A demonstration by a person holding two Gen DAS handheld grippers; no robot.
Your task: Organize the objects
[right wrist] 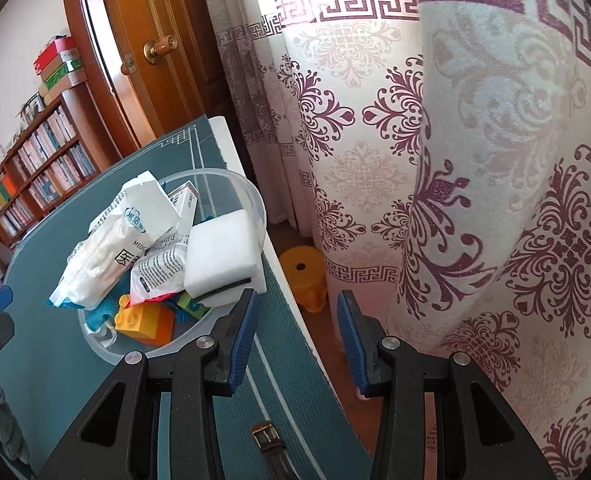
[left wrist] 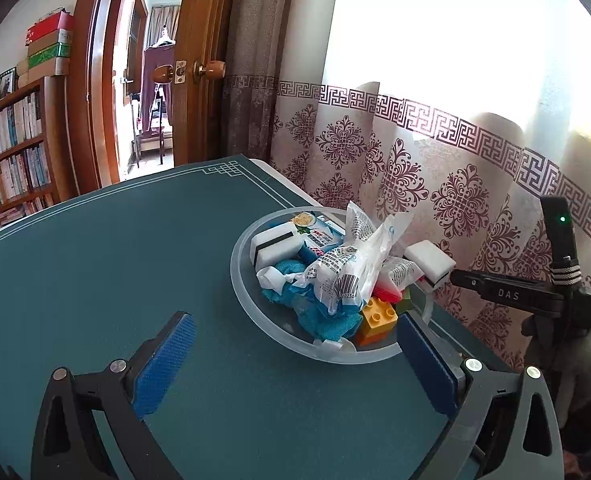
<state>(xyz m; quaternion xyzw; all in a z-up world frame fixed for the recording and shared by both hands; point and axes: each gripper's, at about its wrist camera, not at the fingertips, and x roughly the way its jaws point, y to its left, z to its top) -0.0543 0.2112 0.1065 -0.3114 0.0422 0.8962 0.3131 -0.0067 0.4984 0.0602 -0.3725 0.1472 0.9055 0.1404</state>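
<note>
A clear plastic bowl [left wrist: 239, 280] stands on the teal table mat near the right edge; it also shows in the right wrist view [right wrist: 251, 196]. It is piled with white plastic packets [left wrist: 347, 268], a blue cloth [left wrist: 327, 320], an orange toy brick [left wrist: 377, 314] and white sponges [right wrist: 219, 256]. My left gripper [left wrist: 295, 344] is open and empty, just in front of the bowl. My right gripper [right wrist: 295, 320] is open and empty, beside the bowl's right rim over the table edge. In the left wrist view the right gripper [left wrist: 439, 276] touches a white sponge at the rim.
A patterned curtain [left wrist: 435, 168] hangs close behind the table's right edge. A yellow stool [right wrist: 303, 276] stands on the floor below. A brown strap with a buckle [right wrist: 269, 440] lies on the mat. A bookshelf [left wrist: 11, 160] and a wooden door [left wrist: 199, 60] are at the far left.
</note>
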